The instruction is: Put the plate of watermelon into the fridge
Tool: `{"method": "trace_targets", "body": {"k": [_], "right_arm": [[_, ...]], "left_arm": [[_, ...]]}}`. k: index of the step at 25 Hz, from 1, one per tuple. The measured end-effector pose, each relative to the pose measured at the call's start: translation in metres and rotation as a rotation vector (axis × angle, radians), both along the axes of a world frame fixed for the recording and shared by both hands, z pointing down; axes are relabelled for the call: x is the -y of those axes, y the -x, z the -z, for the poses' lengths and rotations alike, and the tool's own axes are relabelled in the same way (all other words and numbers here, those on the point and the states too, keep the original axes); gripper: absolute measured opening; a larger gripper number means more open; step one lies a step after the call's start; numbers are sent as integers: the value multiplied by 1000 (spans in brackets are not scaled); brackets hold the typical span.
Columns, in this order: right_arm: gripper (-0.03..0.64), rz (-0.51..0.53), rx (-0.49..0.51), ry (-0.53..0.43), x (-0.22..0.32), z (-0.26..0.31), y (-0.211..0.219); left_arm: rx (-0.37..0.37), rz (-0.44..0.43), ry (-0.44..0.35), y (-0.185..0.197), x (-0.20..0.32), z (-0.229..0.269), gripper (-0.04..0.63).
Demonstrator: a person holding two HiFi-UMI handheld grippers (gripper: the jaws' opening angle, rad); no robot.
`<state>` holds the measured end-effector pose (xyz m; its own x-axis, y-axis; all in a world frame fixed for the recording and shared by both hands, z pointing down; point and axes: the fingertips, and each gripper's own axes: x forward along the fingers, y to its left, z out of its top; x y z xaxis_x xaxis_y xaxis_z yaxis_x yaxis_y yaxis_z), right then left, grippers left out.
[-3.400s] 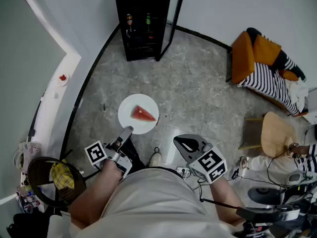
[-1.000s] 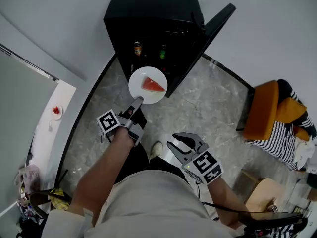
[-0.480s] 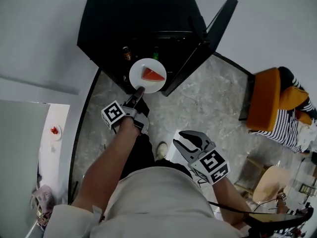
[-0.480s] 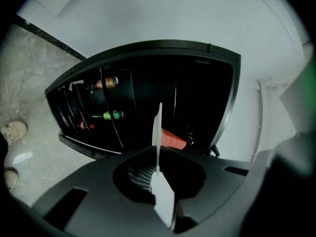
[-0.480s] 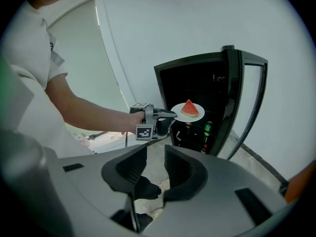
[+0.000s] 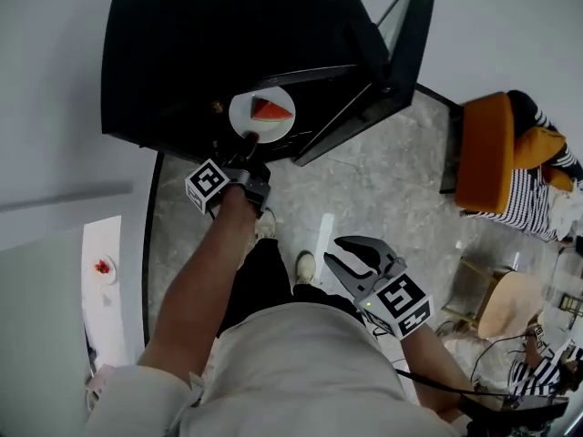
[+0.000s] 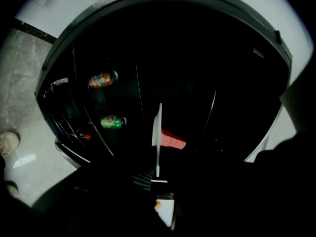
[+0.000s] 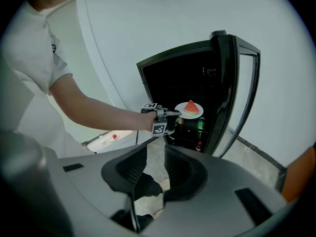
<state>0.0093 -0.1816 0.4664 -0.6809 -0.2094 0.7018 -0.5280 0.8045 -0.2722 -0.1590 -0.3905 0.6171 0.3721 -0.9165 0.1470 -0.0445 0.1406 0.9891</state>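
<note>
A white plate carrying a red watermelon wedge is held level at the open front of the black fridge. My left gripper is shut on the plate's near rim. In the left gripper view the plate shows edge-on, with the wedge to its right against the dark interior. The right gripper view shows the plate above the drink cans. My right gripper hangs open and empty by my waist, well back from the fridge.
The fridge door stands swung open to the right. An orange can and a green can sit on shelves inside. An orange chair with striped cloth stands at right. A small dish rests on the white ledge at left.
I have walked up to the fridge. The left gripper has carried the plate forward from above the floor to the fridge opening. The right gripper stayed low and open.
</note>
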Motion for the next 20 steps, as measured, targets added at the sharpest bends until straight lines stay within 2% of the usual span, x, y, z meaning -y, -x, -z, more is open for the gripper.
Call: {"method": "trace_targets", "body": {"k": [13, 20], "right_arm": [[123, -83, -38, 52, 10, -10, 5], [123, -96, -52, 80, 8, -17, 3]], "left_arm": [[28, -26, 40, 3, 70, -31, 26], [51, -35, 62, 3, 87, -42, 26]]}}
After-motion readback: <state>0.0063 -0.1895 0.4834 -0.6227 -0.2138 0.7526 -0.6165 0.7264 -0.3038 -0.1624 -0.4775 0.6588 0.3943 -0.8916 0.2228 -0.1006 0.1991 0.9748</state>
